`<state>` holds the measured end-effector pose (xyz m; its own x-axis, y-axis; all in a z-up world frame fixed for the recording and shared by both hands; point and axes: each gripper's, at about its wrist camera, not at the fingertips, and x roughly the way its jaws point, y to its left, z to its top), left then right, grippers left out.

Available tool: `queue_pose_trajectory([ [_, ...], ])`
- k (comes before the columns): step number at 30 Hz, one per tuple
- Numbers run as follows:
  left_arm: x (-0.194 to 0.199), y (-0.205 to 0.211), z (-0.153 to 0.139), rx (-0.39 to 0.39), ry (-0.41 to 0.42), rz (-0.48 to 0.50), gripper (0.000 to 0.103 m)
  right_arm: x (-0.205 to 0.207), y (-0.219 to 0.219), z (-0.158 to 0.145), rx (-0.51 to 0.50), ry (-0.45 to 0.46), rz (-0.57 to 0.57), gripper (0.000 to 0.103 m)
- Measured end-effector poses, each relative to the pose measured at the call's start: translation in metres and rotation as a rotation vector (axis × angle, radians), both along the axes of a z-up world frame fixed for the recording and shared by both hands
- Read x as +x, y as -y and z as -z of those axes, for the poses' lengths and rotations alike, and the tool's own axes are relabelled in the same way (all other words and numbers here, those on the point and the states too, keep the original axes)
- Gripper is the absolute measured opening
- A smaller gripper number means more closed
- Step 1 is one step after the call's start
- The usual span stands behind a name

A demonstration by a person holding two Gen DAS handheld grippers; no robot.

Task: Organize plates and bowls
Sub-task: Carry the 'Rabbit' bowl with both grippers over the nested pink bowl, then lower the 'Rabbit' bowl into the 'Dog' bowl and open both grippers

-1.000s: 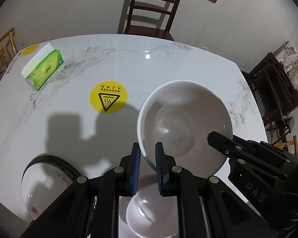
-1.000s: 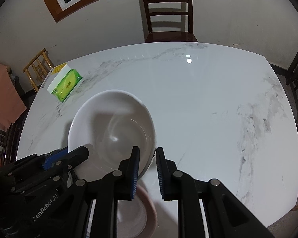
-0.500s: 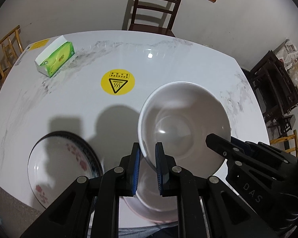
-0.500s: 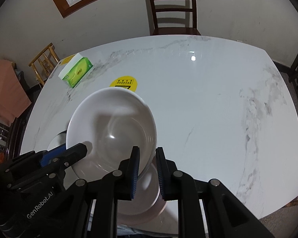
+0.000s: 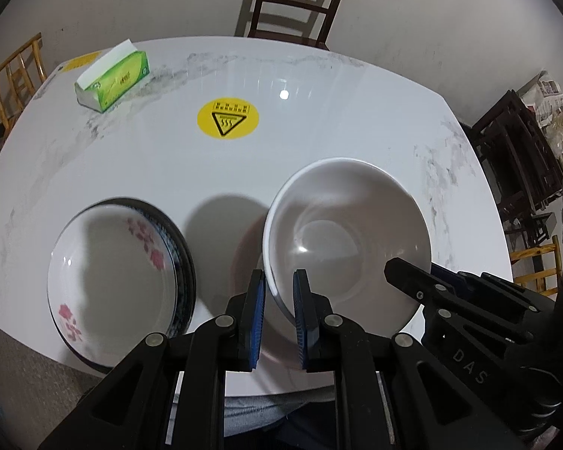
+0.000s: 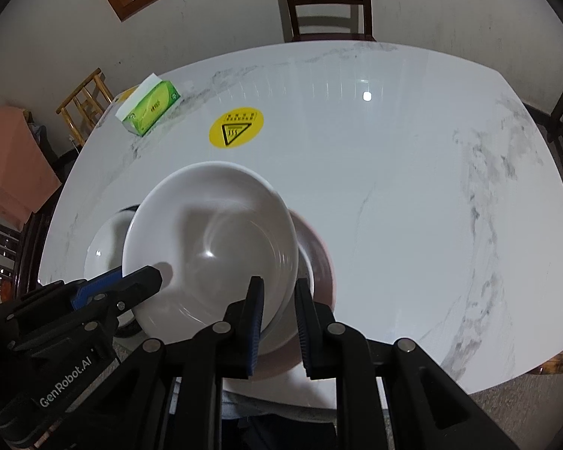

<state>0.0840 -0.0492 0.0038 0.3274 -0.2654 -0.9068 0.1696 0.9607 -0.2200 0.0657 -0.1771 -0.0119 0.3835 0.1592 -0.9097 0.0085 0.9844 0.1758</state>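
Note:
A large plain white bowl is held in the air over the table's near edge. My left gripper is shut on its left rim and my right gripper is shut on its right rim. Below it on the table lies a white plate with a pinkish rim; it is mostly hidden. To the left a flower-patterned plate with a dark rim sits on the table.
The white marble table carries a yellow warning sticker and a green tissue box at the far left. A dark wooden chair stands behind the table. More chairs stand at both sides.
Both grippers have lifted the white bowl up and back toward the near edge. The flower plate and the plate below have come into fuller view.

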Motion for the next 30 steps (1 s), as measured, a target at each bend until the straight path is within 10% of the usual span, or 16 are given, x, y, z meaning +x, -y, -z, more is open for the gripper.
queue_pose_trajectory([
  [30,-0.004,-0.003,0.043,-0.029,-0.064,-0.019,0.012,-0.002,0.003,0.036,0.020,-0.047,0.032,0.020],
])
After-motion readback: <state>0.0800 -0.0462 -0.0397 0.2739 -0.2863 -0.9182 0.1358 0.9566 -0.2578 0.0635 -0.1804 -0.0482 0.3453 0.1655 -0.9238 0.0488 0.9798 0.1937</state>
